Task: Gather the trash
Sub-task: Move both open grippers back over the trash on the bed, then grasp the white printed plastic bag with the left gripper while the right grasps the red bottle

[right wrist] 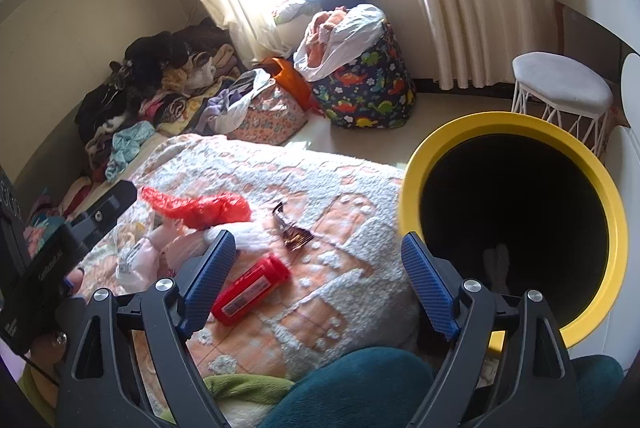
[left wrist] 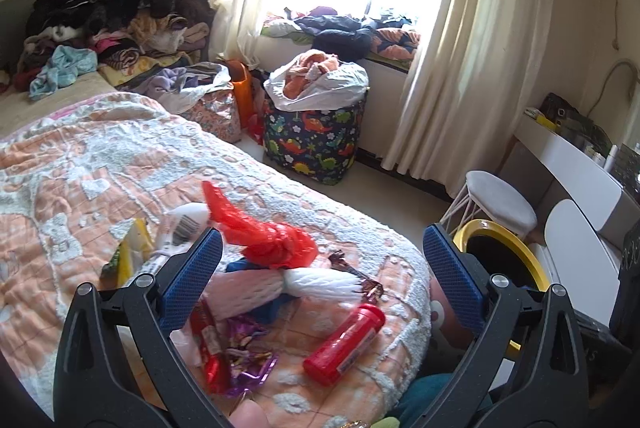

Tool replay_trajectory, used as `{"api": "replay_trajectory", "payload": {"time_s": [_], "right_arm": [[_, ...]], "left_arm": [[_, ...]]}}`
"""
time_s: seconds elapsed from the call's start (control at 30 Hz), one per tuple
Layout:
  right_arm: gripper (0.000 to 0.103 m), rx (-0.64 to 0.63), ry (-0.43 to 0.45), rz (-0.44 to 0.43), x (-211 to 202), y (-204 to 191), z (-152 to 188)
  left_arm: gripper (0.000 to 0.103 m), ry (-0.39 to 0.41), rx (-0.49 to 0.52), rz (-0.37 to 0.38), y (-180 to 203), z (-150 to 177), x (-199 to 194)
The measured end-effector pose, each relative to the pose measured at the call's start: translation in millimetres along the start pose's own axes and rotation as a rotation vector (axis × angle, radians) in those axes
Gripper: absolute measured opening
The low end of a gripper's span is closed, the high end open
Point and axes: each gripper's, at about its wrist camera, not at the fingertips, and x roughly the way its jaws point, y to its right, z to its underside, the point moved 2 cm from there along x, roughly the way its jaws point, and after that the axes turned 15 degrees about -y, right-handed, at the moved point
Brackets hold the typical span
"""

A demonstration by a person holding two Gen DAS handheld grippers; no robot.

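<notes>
Trash lies on the orange-and-white bed cover (left wrist: 80, 164): a red plastic bag (left wrist: 264, 232), a white foam sleeve (left wrist: 320, 282), a red tube (left wrist: 346, 342), purple (left wrist: 248, 360) and red (left wrist: 210, 348) wrappers, a yellow packet (left wrist: 132, 252) and a brown wrapper (left wrist: 360, 276). My left gripper (left wrist: 323, 244) hangs open over this heap, holding nothing. My right gripper (right wrist: 318, 242) is open and holds nothing, above the bed's edge, with the red tube (right wrist: 250, 290) by its left finger. The black bin with a yellow rim (right wrist: 600, 180) stands just right of it, something pale at its bottom.
A dinosaur-print basket (left wrist: 316, 140) full of clothes stands on the floor by the curtain. A white stool (left wrist: 500, 204) and a white desk (left wrist: 568, 152) are behind the bin. Clothes are piled (left wrist: 112, 12) at the bed's far end. A person's teal-clad knee (right wrist: 352, 388) is below the right gripper.
</notes>
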Motion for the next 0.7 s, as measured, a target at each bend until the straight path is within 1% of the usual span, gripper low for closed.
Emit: {"api": "replay_trajectory", "payload": {"time_s": [0.27,0.4,0.57,0.7], "right_arm": [[0.086,-0.041,-0.05,-0.007,17,-29,6],[0.086,-0.057,-0.066,0.009,26,-44,7],[0.086,-0.065,-0.092,0.039,39,-54,8],[0.086,-0.059,-0.118,0.044,50,-56,9]], "left_arm": [[0.092,-0.004,-0.058,-0.031,-37,3,-2],[0.092,-0.01,-0.084,-0.048,-53,5,-3],[0.092,-0.01,-0.109,-0.066,-72,8,-7],[0.092,-0.029,-0.139,-0.079,-88,14,-6]]}}
